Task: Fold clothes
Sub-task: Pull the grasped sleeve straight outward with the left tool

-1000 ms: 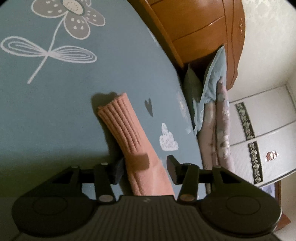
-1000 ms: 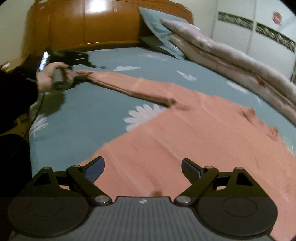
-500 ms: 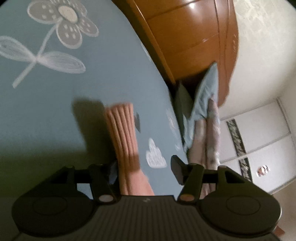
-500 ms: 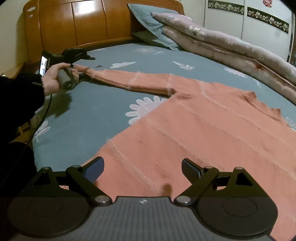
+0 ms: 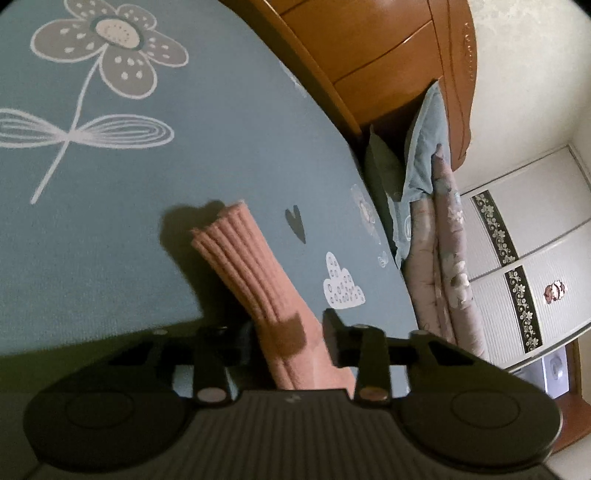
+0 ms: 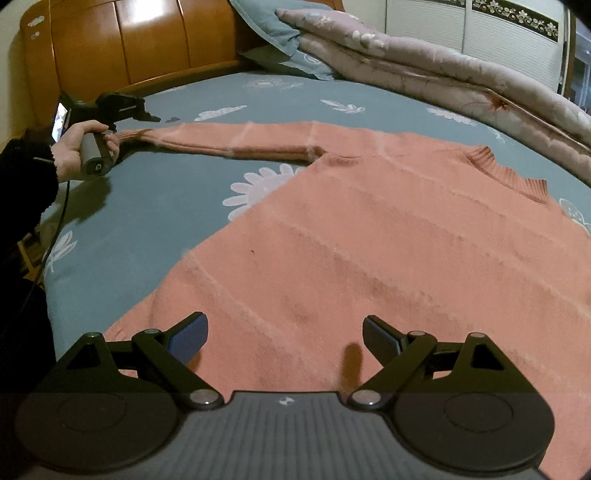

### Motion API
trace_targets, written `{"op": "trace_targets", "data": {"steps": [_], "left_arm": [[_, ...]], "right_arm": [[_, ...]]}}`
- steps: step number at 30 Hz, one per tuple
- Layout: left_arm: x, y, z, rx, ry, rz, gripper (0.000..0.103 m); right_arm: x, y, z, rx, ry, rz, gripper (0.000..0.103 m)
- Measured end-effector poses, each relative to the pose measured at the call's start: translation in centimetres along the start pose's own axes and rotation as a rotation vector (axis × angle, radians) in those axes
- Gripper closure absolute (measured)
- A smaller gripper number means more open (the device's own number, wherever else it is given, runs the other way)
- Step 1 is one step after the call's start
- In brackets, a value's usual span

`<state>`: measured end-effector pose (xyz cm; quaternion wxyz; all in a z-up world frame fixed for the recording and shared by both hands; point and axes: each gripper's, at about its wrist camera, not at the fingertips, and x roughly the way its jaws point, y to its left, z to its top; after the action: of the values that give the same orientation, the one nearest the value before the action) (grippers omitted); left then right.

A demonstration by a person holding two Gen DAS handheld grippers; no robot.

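A salmon-pink knit sweater (image 6: 369, 236) lies spread flat on the blue patterned bed sheet (image 6: 147, 206), collar to the right. Its left sleeve (image 6: 240, 142) stretches straight toward the headboard side. In the left wrist view the ribbed cuff (image 5: 236, 251) sticks out past my left gripper (image 5: 288, 334), whose fingers press on both edges of the sleeve and hold it slightly off the sheet. A hand (image 6: 74, 155) holds that left gripper (image 6: 146, 112) at the sleeve's end. My right gripper (image 6: 284, 339) hovers open over the sweater's lower body, with nothing between its fingers.
A wooden headboard (image 6: 129, 40) stands behind the bed. A blue pillow (image 6: 280, 33) and a rolled floral quilt (image 6: 443, 74) lie along the far side. White wardrobe doors (image 5: 535, 258) stand beyond. A dark sleeve (image 6: 26, 173) of the person is at the left bed edge.
The left gripper's fingers closed in on the sleeve and pulled it out straight; it was bent a second ago. The sweater body now lies flatter. The right gripper stays open.
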<state>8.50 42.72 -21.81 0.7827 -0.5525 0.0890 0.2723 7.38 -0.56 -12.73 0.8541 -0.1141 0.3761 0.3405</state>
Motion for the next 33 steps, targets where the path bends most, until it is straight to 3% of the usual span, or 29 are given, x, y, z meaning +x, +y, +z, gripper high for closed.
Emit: {"op": "trace_targets", "data": {"steps": [6,23,28,33], "left_arm": [[0.3,-1.1,0.4,0.085,0.015,0.035,0.086],[0.2,-8.3,1.3,0.322,0.069,0.034,0.09],[-0.4,-9.9,1.0,0.364,0.067,0.034,0.091],[-0.7,-8.9,1.0,0.34,0.062,0.071,0.092]], "right_arm": [[-0.3,-0.4,-0.1,0.014,-0.009,-0.006,0.009],[-1.0,-1.9,-0.9,0.074,-0.05,0.018,0.009],[-1.3,-2.4,-1.1,0.085,-0.059,0.017,0.009],[-1.6,-2.9,-1.2,0.094,-0.065,0.01,0.009]]}}
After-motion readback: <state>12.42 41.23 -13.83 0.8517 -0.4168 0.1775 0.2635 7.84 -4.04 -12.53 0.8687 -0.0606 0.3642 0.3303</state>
